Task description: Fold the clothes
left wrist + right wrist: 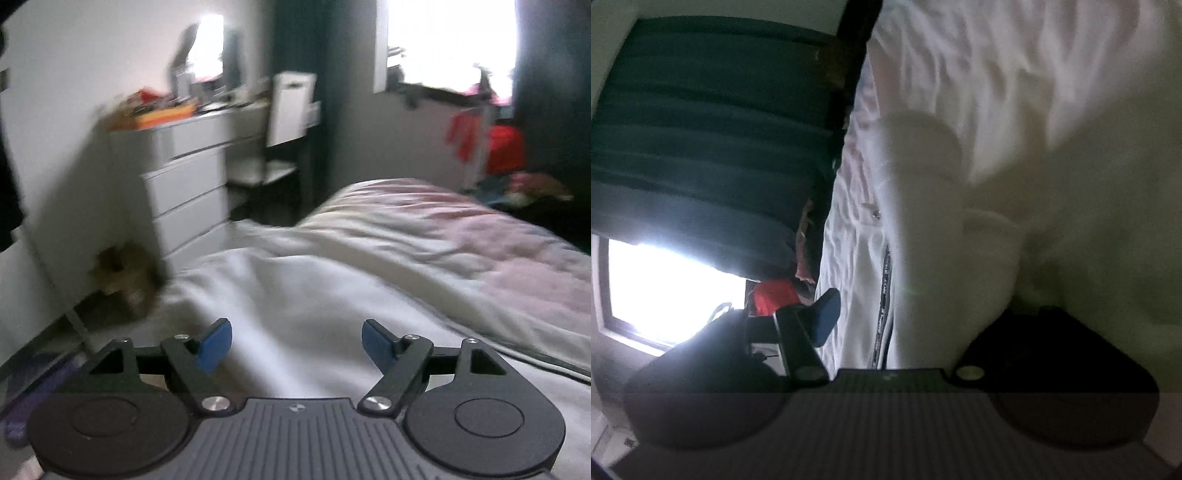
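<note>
A white garment point(303, 295) lies spread over the bed, with a dark trim line at its right edge. My left gripper point(297, 341) hovers just above it, open and empty, blue pads wide apart. In the right wrist view the camera is rolled sideways. The same white garment point(923, 229), with a dark printed strip, fills the middle and drapes over the right finger. My right gripper point(905, 314) shows one blue pad point(825, 317) at the left; the other finger is hidden under the cloth.
A pink and white duvet point(498, 236) covers the bed. A white chest of drawers point(188, 173) with clutter stands at the left, with a chair point(280, 122) beside it. Red clothes point(498, 147) hang by the bright window point(450, 40). Dark curtains point(701, 129) hang beside the bed.
</note>
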Action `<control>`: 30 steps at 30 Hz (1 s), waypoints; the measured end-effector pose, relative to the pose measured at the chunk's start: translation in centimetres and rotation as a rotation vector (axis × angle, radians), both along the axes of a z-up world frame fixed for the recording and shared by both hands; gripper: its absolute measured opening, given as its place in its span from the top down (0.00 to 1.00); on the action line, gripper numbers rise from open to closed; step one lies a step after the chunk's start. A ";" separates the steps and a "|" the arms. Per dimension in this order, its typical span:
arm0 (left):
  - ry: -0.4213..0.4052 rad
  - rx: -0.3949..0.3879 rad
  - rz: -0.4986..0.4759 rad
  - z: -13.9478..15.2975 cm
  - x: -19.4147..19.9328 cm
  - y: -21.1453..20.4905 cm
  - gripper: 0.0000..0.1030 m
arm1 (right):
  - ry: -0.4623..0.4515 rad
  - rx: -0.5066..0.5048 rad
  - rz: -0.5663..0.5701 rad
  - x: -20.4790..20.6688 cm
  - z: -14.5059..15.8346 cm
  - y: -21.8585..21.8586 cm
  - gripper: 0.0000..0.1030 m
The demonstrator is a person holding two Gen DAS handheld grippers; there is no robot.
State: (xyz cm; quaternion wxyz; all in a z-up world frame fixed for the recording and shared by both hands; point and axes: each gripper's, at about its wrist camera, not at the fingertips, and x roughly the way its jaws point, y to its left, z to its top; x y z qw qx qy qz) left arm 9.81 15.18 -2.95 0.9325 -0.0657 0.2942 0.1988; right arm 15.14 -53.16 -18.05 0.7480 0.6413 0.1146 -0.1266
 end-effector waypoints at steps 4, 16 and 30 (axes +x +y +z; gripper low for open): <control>-0.028 0.024 -0.188 -1.0 0.4 -6.2 0.23 | 0.029 -0.051 0.023 0.6 0.8 -0.2 0.61; 0.018 0.110 -0.388 -7.8 3.2 -14.6 0.22 | 0.161 -0.285 0.118 1.7 2.6 0.2 0.81; 0.082 0.078 -0.443 -7.6 4.8 -13.2 0.21 | -0.036 -1.062 0.222 0.6 13.5 11.8 0.82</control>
